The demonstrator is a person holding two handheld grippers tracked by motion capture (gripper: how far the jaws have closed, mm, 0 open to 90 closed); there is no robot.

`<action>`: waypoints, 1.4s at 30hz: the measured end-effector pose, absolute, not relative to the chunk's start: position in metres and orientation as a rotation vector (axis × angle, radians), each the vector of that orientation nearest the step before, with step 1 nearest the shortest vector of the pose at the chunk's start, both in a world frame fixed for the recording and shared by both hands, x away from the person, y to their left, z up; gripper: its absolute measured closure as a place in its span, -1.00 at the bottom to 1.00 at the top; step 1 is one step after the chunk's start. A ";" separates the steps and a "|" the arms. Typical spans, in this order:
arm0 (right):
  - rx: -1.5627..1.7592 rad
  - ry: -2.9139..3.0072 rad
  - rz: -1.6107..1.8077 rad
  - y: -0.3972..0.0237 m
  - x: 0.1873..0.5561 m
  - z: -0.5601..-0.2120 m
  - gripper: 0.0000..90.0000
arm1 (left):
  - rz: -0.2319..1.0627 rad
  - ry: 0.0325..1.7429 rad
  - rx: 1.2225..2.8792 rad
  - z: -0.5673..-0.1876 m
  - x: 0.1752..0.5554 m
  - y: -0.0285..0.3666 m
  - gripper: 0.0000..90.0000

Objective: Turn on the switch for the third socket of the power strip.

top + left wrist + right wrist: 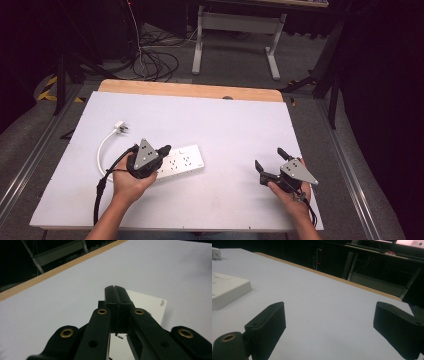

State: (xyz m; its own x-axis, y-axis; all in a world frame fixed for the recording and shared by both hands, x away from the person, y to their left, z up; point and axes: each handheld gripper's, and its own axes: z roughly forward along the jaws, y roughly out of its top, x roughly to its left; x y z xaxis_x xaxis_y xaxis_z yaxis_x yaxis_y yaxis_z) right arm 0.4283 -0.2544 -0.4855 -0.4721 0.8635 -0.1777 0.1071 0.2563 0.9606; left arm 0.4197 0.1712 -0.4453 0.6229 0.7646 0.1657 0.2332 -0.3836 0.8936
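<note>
Left gripper (162,150), jaws closed, over the power strip (182,162); right gripper (270,162) wide, well apart.

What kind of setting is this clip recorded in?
Probably a lab or workshop set up for recording: a white-covered table on a bare floor, loose cables behind it, dark surroundings, and a metal-legged desk farther back.

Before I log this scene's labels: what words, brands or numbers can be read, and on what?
None can be read.
Power strip: a small dark label at its end corner, too small and blurred to read.
Its socket markings in the high view: too small to read.
</note>
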 end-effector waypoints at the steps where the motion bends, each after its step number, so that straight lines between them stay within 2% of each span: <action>1: 0.888 1.782 1.281 -0.254 0.428 -0.486 -0.74 | 0.721 0.786 1.927 -0.445 0.420 0.171 1.00; 24: 0.886 1.791 1.271 -0.253 0.428 -0.486 -0.74 | 0.645 0.772 2.002 -0.454 0.442 0.147 1.00; 42: 0.858 1.847 1.317 -0.249 0.427 -0.486 -0.74 | 0.615 0.814 2.034 -0.458 0.450 0.146 1.00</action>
State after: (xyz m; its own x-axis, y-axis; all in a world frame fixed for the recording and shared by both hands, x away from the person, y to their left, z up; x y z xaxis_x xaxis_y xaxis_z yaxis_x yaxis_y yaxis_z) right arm 0.4275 -0.2488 -0.4857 -0.5346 0.8292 -0.1633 0.1155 0.2631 0.9578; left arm 0.4496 0.1456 -0.4575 0.6687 0.7329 0.1251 0.3212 -0.4365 0.8404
